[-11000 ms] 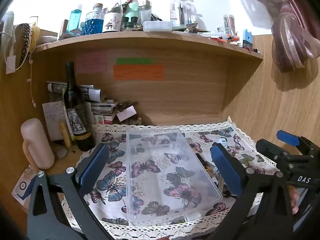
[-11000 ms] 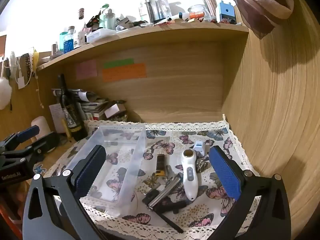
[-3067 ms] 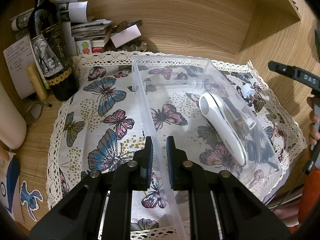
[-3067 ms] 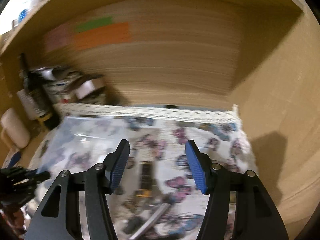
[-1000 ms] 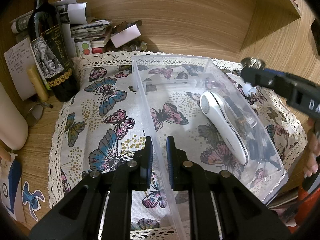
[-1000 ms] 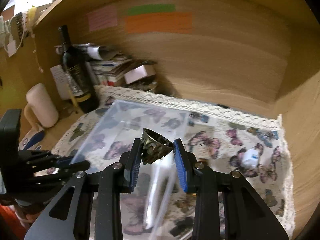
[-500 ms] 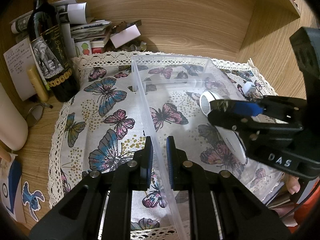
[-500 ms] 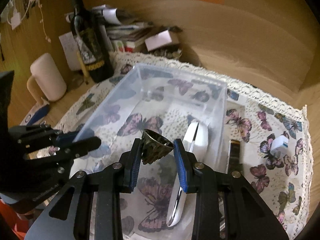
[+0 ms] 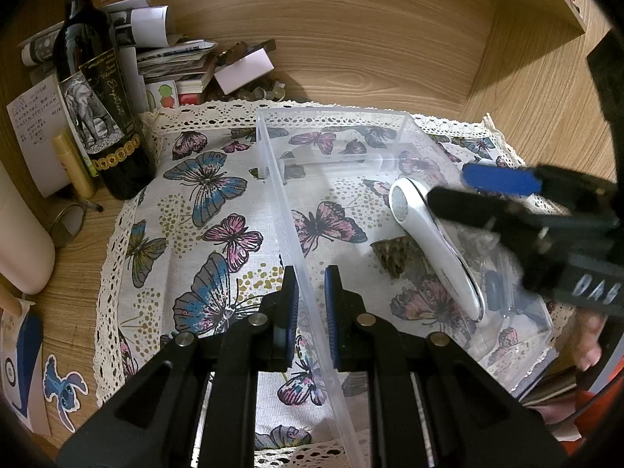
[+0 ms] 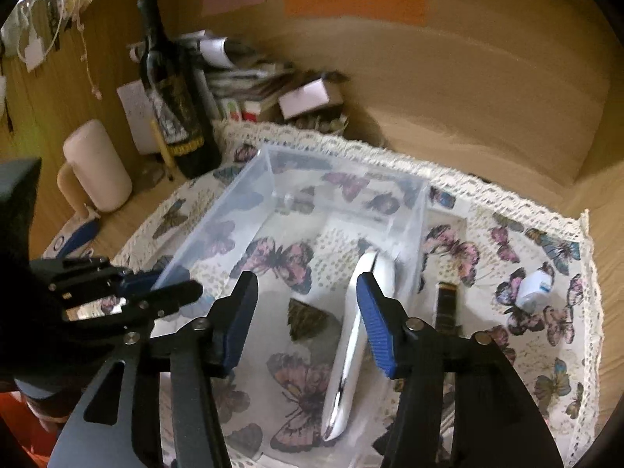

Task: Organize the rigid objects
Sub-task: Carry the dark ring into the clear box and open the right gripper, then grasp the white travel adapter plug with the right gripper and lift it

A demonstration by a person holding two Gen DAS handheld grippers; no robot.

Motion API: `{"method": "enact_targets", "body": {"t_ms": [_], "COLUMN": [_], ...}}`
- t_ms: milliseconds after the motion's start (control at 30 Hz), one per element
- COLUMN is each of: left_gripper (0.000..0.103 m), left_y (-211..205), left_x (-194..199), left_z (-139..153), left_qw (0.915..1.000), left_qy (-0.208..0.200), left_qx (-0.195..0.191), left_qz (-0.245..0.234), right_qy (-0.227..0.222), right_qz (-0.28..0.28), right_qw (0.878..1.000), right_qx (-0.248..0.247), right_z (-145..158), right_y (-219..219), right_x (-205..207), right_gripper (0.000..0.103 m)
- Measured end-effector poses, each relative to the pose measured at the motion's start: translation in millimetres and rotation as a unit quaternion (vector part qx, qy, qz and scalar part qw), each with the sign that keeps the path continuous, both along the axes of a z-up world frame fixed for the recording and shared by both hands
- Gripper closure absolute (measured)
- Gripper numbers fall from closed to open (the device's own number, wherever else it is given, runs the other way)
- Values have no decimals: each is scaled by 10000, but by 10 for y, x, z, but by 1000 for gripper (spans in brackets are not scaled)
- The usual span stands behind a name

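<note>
1. The left wrist view alone shows the left tongs (image 9: 311, 308) at close range: their two blue pads are drawn narrow on the near long wall of the clear plastic bin (image 9: 290, 210), one pad outside and one inside.
2. The right wrist view alone shows the items lying outside the bin on the butterfly cloth (image 10: 546, 335): a dark flat bar (image 10: 446, 308) just beside the bin's right wall and a small white and blue cap-like piece (image 10: 534, 286) farther right. It also shows the pale cylinder (image 10: 97, 167) on the desk (image 10: 128, 222) at the left.
3. The right tongs (image 10: 308, 321) hang above the bin's interior, spread wide with nothing between the pads. In the left wrist view they (image 9: 483, 191) enter from the right as a dark, blurred frame over the bin.
4. The left tongs (image 10: 163, 288) appear in the right wrist view at the bin's left wall, low and roughly level.
5. Bin contents: a white handheld device (image 9: 436, 245) lies lengthwise along the right side, head toward the back wall. A small brown, scaly cone-shaped object (image 9: 394, 255) rests on the bin floor just left of the device; in the right wrist view it (image 10: 308, 321) sits directly below the open right tongs. Dark items lie under the device's near end, too obscured to identify.
6. A wine bottle (image 9: 101, 89) stands upright at the cloth's back left corner, with stacked papers (image 9: 171, 58) behind it.
</note>
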State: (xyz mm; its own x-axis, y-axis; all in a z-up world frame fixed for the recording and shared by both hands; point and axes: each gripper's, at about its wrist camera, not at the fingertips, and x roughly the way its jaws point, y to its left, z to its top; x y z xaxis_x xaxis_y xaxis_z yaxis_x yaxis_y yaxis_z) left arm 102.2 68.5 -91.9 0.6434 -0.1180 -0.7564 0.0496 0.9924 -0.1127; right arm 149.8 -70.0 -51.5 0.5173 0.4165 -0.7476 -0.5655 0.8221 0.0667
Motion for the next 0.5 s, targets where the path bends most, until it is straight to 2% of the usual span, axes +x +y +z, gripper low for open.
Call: {"method": "enact_targets", "body": {"t_ms": [233,300,500], "left_gripper": [90,90,90], "left_y": [0,2,-4], "left_x": [-1,-1,-1], "left_z": [0,1,0], "left_qw": [10000,10000,10000], "left_qy": [-1,0,1], "left_qx": [0,-10,2], "left_qz": [-1,-3,1], "right_qy": [-378,-484,-639], "right_qz": [-540,-730,-1374], "right_qw": [9974,9957,9883], "right_qx": [295,306,151], "right_z": [287,344,383], "right_y": [-342,-457,-830], "right_x": [68,92,249], "right_gripper": [42,39,39]}}
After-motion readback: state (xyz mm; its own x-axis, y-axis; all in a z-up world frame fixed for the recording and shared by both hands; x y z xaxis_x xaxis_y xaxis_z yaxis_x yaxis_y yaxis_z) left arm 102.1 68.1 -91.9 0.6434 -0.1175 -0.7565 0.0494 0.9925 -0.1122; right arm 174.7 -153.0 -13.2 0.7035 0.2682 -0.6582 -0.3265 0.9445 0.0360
